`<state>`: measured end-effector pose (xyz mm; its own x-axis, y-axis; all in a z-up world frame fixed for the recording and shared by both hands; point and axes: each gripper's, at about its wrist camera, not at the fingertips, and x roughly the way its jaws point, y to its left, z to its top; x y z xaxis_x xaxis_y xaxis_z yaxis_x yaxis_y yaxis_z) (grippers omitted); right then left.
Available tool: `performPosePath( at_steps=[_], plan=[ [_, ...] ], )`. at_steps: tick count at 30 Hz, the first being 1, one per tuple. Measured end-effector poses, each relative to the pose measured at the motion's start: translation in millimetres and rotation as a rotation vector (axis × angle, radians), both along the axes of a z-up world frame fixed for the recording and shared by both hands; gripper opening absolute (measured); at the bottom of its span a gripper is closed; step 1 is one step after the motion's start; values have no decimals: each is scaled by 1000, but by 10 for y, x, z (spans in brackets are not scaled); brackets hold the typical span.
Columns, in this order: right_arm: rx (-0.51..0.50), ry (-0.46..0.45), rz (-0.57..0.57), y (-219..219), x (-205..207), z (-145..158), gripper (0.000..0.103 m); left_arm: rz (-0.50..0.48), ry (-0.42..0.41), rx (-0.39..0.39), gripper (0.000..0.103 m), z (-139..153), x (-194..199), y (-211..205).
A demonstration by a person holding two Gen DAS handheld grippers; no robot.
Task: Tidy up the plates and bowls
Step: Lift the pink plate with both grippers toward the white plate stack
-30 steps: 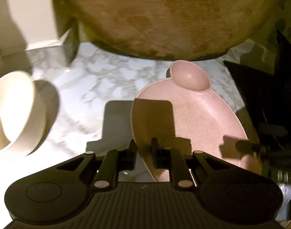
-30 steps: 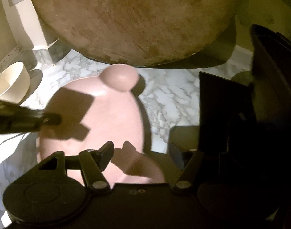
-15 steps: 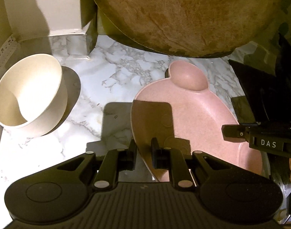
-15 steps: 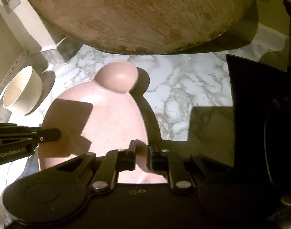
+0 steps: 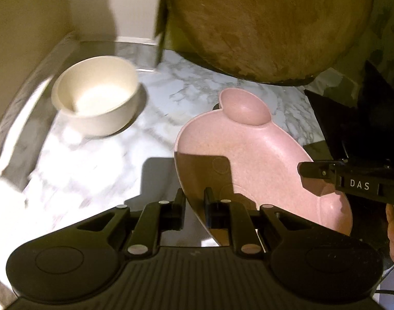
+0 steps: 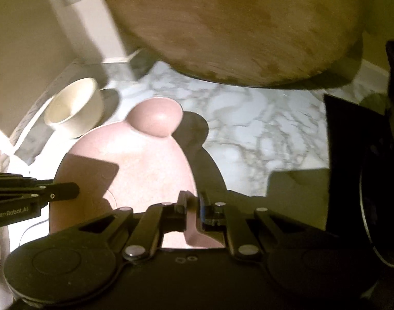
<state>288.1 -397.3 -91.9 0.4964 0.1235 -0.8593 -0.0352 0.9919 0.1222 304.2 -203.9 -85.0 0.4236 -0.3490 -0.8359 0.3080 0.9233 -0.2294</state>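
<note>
A pink plate with a round ear-shaped lobe [image 5: 248, 160] is held above the marble counter by both grippers. My left gripper [image 5: 194, 206] is shut on its left rim. My right gripper [image 6: 193, 210] is shut on its right rim; the plate also shows in the right wrist view [image 6: 135, 170]. The right gripper's fingers [image 5: 315, 171] reach in from the right in the left wrist view, and the left gripper's fingers [image 6: 55, 191] reach in from the left in the right wrist view. A cream bowl [image 5: 96, 95] stands upright at the back left, also in the right wrist view [image 6: 73, 108].
A large round wooden board [image 5: 269, 23] leans at the back over the marble counter [image 5: 93, 165]. A white wall corner [image 5: 114, 7] stands behind the bowl. Dark objects [image 6: 364, 180] fill the right side.
The right gripper went from open to shut on the plate's right rim. Both views have shifted, so the cream bowl now sits nearer the middle; the plate has risen slightly.
</note>
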Motion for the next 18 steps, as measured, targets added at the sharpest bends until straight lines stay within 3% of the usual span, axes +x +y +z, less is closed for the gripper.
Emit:
performPosePath(
  at_steps=[18],
  plan=[
    [23,-62,238,1219,-648,510,9,243,-48,-4,13,577,-1131,1265]
  ],
)
